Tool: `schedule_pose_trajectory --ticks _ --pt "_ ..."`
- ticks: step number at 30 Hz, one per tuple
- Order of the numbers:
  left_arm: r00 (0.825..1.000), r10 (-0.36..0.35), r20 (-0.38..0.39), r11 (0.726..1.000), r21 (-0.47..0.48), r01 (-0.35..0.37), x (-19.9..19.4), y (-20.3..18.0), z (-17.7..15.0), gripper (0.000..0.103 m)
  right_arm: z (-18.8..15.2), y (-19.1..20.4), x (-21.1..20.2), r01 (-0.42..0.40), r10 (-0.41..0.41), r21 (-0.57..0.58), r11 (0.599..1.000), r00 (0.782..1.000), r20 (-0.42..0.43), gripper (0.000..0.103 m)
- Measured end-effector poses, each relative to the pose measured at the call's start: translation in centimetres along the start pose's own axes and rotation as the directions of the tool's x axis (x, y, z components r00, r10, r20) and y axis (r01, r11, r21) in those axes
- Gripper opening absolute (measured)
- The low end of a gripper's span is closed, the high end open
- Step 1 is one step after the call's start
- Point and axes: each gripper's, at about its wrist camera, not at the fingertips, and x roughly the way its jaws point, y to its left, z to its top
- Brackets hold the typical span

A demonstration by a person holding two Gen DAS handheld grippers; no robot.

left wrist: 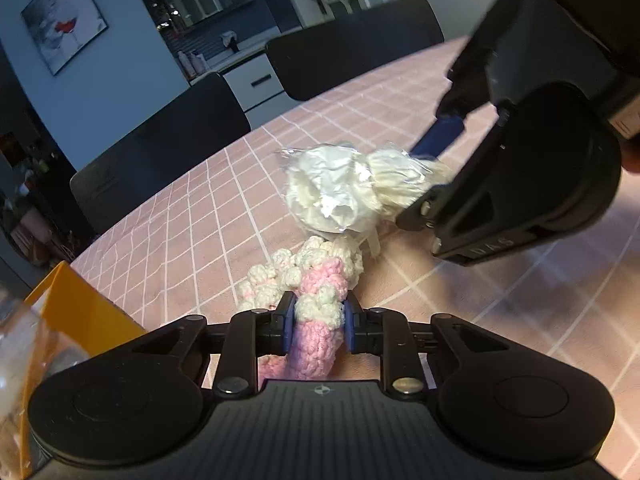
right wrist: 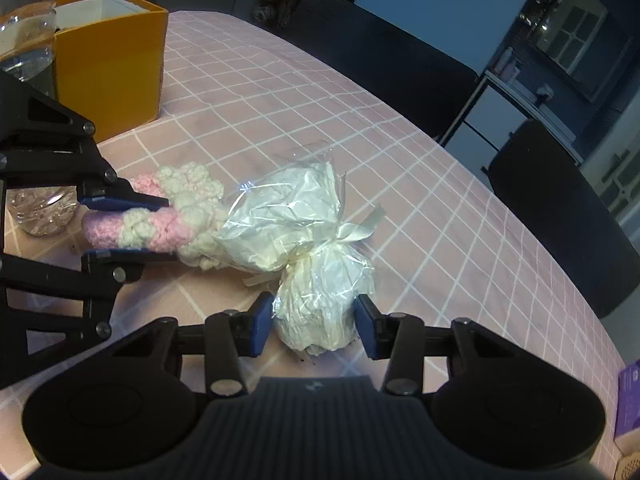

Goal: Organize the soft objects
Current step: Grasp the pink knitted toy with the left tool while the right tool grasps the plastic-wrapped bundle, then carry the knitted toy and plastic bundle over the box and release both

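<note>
A pink-and-white crochet piece [left wrist: 320, 280] [right wrist: 192, 184] lies on the pink checked tablecloth [right wrist: 280, 92]. It touches a cream bundle wrapped in clear cellophane and tied with a ribbon [left wrist: 332, 188] [right wrist: 288, 220]. My left gripper [left wrist: 319, 320] [right wrist: 170, 228] is shut on the pink end of the crochet piece, with its blue pads pressing both sides. My right gripper [right wrist: 314, 330] [left wrist: 420, 176] straddles the narrow lower end of the bundle, and its blue pads touch the cellophane on both sides.
An open orange box [right wrist: 112, 68] [left wrist: 76, 312] stands at the table's far left, beside a clear water bottle [right wrist: 24, 28]. Dark chairs [right wrist: 384, 60] [left wrist: 352, 52] line the far edge. A purple box [right wrist: 628, 404] sits at the right edge.
</note>
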Motion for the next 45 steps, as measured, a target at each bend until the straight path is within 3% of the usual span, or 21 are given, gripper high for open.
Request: schedule_pose_trajectory --ticks 8,13,20,25,36,41,45 --pt "0.994 -0.074 0.087 0.996 -0.036 0.077 -5.2 -0.5 -0.5 0.026 -0.3 0.8 -4.4 0.069 -0.066 0.063 0.996 0.997 -0.049 0.043" --pt "0.976 -0.165 0.145 0.983 -0.056 0.174 -9.6 -0.2 -1.9 0.025 -1.0 1.9 -8.1 0.124 -0.112 0.109 0.986 0.988 -0.104 0.043" --pt "0.942 -0.234 0.243 0.962 -0.084 0.261 -15.5 1.4 -4.7 0.025 -2.7 4.0 -13.9 0.09 -0.053 0.255 0.963 0.988 -0.148 0.043" --pt "0.921 -0.248 0.3 0.948 -0.119 0.294 -19.1 3.5 -6.9 0.025 -3.2 6.6 -17.7 0.057 -0.015 0.288 0.956 0.989 -0.147 0.043" --pt "0.928 -0.089 0.363 0.961 -0.213 0.176 -25.2 9.0 -12.0 0.025 -0.1 14.4 -25.0 -0.101 0.108 0.189 0.977 0.994 -0.026 0.043" --pt "0.943 0.037 0.33 0.965 -0.256 0.051 -26.1 12.0 -12.6 0.025 3.7 17.2 -25.6 -0.186 0.182 0.114 0.976 0.982 0.047 0.043" --pt "0.954 0.053 0.296 0.949 -0.312 0.044 -25.9 15.2 -12.2 0.025 6.9 19.2 -24.5 -0.241 0.232 0.088 0.967 0.968 0.099 0.043"
